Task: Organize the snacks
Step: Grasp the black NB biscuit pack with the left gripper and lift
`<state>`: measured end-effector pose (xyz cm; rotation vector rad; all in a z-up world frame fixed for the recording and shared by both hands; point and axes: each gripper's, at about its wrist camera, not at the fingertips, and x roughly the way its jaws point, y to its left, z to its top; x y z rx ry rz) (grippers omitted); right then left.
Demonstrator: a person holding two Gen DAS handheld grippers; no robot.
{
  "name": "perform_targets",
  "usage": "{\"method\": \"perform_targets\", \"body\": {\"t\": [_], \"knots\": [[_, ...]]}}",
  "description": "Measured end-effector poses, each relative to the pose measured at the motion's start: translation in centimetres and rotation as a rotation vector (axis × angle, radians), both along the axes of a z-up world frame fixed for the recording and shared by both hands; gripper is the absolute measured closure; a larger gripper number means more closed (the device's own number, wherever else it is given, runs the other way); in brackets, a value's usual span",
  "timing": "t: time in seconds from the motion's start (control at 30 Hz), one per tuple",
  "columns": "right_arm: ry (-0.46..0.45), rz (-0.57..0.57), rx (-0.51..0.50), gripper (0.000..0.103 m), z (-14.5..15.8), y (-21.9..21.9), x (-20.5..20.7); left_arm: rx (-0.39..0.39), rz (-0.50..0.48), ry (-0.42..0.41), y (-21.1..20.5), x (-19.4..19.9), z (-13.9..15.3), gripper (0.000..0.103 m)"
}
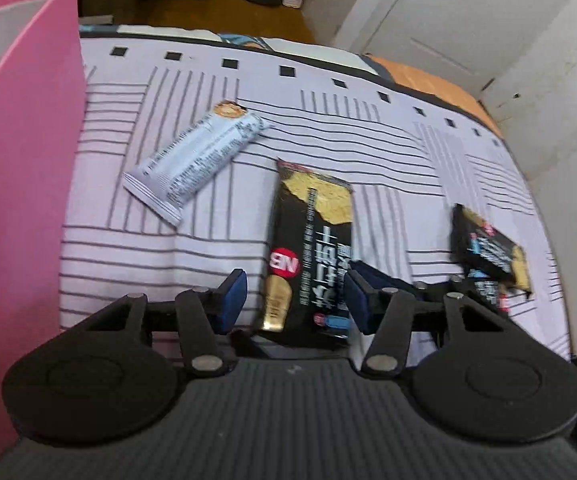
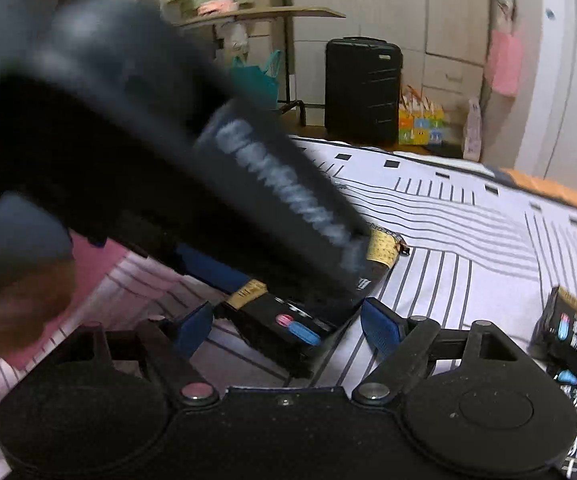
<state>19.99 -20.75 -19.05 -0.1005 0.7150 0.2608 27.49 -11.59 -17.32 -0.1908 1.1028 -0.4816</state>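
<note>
A black and gold snack packet (image 1: 308, 248) lies on the striped cloth (image 1: 160, 248), its near end between the open fingers of my left gripper (image 1: 294, 300). A white snack bar (image 1: 196, 160) lies further back on the left. Another black packet (image 1: 488, 252) lies on the right. In the right wrist view my right gripper (image 2: 288, 330) is open with the near end of the same black packet (image 2: 288, 328) between its fingers. The blurred left gripper body (image 2: 168, 140) covers most of that packet. Another black packet (image 2: 572, 336) lies at the right edge.
A pink box (image 1: 20, 180) stands at the left of the cloth. The orange table edge (image 1: 428, 80) shows at the back right. A black suitcase (image 2: 362, 88) and a colourful box (image 2: 420, 124) stand on the floor beyond.
</note>
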Motion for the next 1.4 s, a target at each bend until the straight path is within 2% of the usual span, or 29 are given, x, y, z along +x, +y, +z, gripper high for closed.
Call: {"method": "perform_targets", "body": {"t": [0.07, 0.17, 0.37, 0.53, 0.93, 1.4], "knots": [[0.000, -0.029, -0.001, 0.026, 0.3, -0.1, 0.0, -0.009, -0.022, 0.017, -0.3, -0.2, 0.0, 0.053], [-0.001, -0.037, 0.006, 0.027, 0.5, -0.3, -0.6, -0.011, -0.032, 0.030, -0.9, -0.5, 0.0, 0.054], [-0.022, -0.008, -0.058, 0.027, 1.1, 0.8, -3.2, -0.036, -0.029, 0.074, -0.7, -1.2, 0.3, 0.055], [-0.008, -0.007, -0.048, 0.027, 2.6, 0.9, -5.1, -0.002, -0.047, 0.091, -0.9, -3.0, 1.1, 0.055], [-0.018, 0.042, -0.050, 0.030, 9.4, 1.8, -9.2, 0.090, -0.081, 0.003, -0.3, -9.4, 7.0, 0.055], [-0.148, 0.133, -0.097, 0.030, 16.1, 4.9, -13.8, 0.047, -0.062, -0.143, 3.9, -15.5, 15.0, 0.054]]}}
